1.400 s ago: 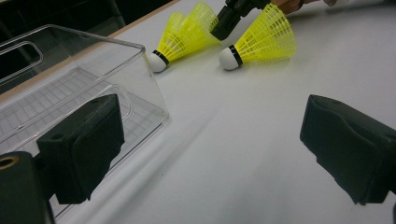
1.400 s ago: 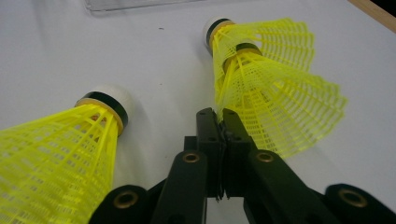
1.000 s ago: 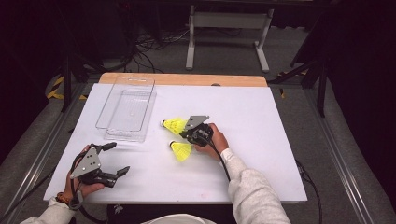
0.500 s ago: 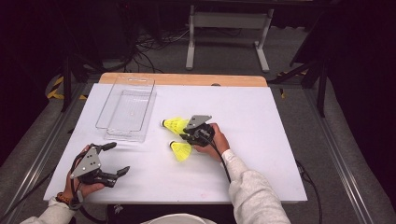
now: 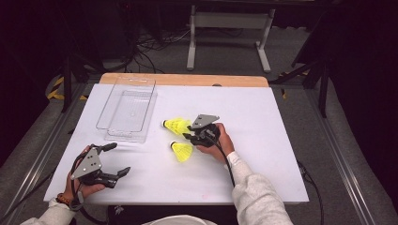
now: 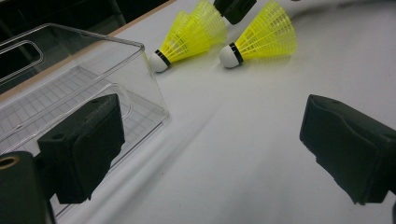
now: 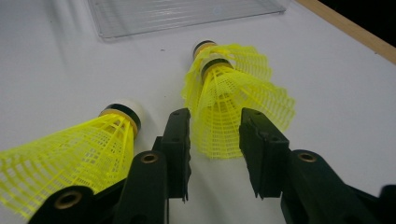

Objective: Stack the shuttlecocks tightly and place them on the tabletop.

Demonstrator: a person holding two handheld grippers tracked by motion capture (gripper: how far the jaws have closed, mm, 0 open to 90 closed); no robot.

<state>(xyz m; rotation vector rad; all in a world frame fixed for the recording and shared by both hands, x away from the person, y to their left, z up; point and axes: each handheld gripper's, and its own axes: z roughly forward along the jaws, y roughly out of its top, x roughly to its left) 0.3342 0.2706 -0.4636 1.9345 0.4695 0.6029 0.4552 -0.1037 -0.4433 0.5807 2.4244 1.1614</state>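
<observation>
Two nested yellow shuttlecocks (image 5: 177, 125) (image 7: 224, 93) (image 6: 189, 37) lie on the white table (image 5: 263, 140), cork ends toward the clear container. Their skirt end sits between the jaws of my right gripper (image 5: 188, 133) (image 7: 215, 115). Those jaws have just been opening and now stand a little off the mesh. A third yellow shuttlecock (image 5: 182, 151) (image 7: 70, 144) (image 6: 261, 37) lies just beside that gripper on the near side. My left gripper (image 5: 119, 159) (image 6: 210, 140) rests at the front left of the table, open, with nothing between its pads.
A clear plastic container (image 5: 129, 110) (image 6: 70, 84) (image 7: 177, 14) lies at the back left of the table, near the wooden far edge (image 5: 187, 79). Dark floor, cables and a metal stand lie beyond the table.
The right gripper's jaws have parted around the nested shuttlecocks' skirt, which stays on the table. The left hand and gripper have not moved.
</observation>
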